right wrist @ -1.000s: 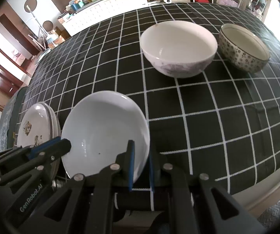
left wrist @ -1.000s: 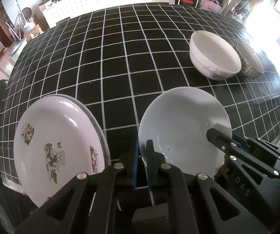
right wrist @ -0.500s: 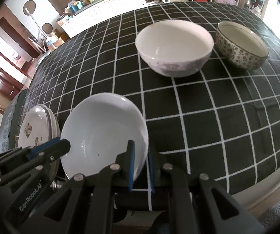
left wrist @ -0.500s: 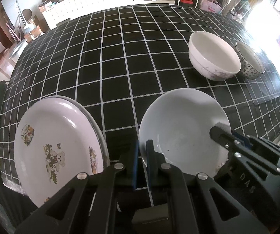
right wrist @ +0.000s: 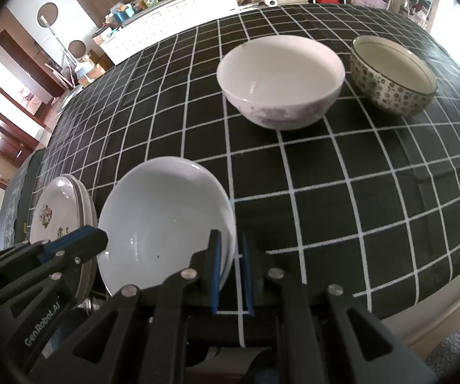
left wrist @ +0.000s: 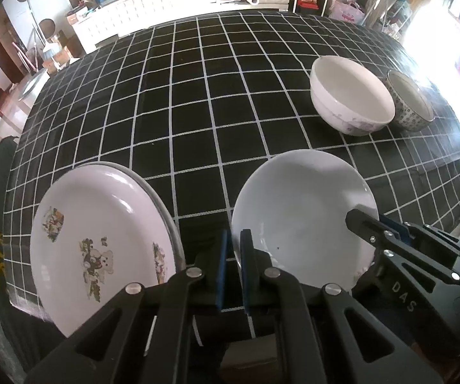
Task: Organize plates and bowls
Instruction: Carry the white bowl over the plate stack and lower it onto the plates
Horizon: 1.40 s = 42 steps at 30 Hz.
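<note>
Black grid tablecloth point(left wrist: 198, 102) over the table, cluttered room behind. We've got the plain white plate point(left wrist: 300, 211) at the near edge, pinched on both sides: left gripper point(left wrist: 234, 256) clenched on its left rim, right gripper point(right wrist: 230, 265) clamped on its right rim. Glazed ceramic, so stiff, slick, chips easily; rim is the only sensible hold and two grips stop it pivoting. Both hands point steeply down, fingers straddling the rim. Printed plate stack point(left wrist: 102, 243) sits just left, likely destination. White bowl point(right wrist: 278, 80) and patterned bowl point(right wrist: 393, 76) stand side by side further back.
</note>
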### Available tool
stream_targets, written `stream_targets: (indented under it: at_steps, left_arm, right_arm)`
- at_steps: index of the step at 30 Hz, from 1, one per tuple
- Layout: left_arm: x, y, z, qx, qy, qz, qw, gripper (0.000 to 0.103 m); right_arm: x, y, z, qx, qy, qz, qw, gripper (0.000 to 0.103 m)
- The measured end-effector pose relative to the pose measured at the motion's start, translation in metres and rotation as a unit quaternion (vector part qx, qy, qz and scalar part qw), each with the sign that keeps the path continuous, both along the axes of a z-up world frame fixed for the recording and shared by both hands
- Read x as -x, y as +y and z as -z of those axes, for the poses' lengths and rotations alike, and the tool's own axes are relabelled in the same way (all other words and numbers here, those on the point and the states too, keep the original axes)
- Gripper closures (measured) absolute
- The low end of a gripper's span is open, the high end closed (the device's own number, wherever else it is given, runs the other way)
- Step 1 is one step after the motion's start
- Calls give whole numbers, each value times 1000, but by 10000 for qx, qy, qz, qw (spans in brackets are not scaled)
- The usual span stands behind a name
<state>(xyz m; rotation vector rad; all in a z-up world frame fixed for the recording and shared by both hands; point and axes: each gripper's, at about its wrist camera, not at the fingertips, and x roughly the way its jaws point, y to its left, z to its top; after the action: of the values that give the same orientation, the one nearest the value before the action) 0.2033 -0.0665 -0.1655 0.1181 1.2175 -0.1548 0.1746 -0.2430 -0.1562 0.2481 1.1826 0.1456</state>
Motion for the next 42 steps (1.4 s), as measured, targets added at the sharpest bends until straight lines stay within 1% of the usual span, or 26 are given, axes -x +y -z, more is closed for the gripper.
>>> stream_targets:
  at_steps: [4,9,15,21,26,32,34,36,40,41,42]
  left_arm:
    - [3,2,-3,7,-51,-27,10000,97]
    - [5,4,-11,12,-128,-3,9999,97]
    - [5,1,-15,-36,-167,60,9998,97]
    - [7,-3,-24,-113,-346,134,9992,97]
    - [4,-9,-23,-186,-320,226,9991,97]
    - [5,-11,-17,-191,-232,224,9993,97]
    - [3,-12,-14,-211,-200,251,9993,97]
    - [0,-13,-12,-215,-172,246,9993,97]
    - [-2,-13,-13,-171,-183,245,9994,97]
    - [-3,-13,-15,-150,-189,245,9994,95]
    - [-3,-13,-15,-142,-189,250,9994,95]
  right_arm:
    - [0,4,-1,76,-2,-2,10000,87]
    - [1,4,-2,36,-21,34,10000,87]
    - [3,3,-11,90,-142,181,9997,87]
    - [3,2,-14,83,-185,244,9995,87]
    - [1,5,-14,246,-221,291,9990,86]
    - [-4,8,-15,490,-274,206,9982,82]
    - [-5,10,-16,600,-268,209,9976,79]
    - [-6,13,-16,719,-272,178,9969,77]
    - [-8,6,-15,552,-264,192,9979,75]
    - [-8,3,-15,492,-238,208,9983,74]
    - [-9,2,-15,478,-226,212,9984,71]
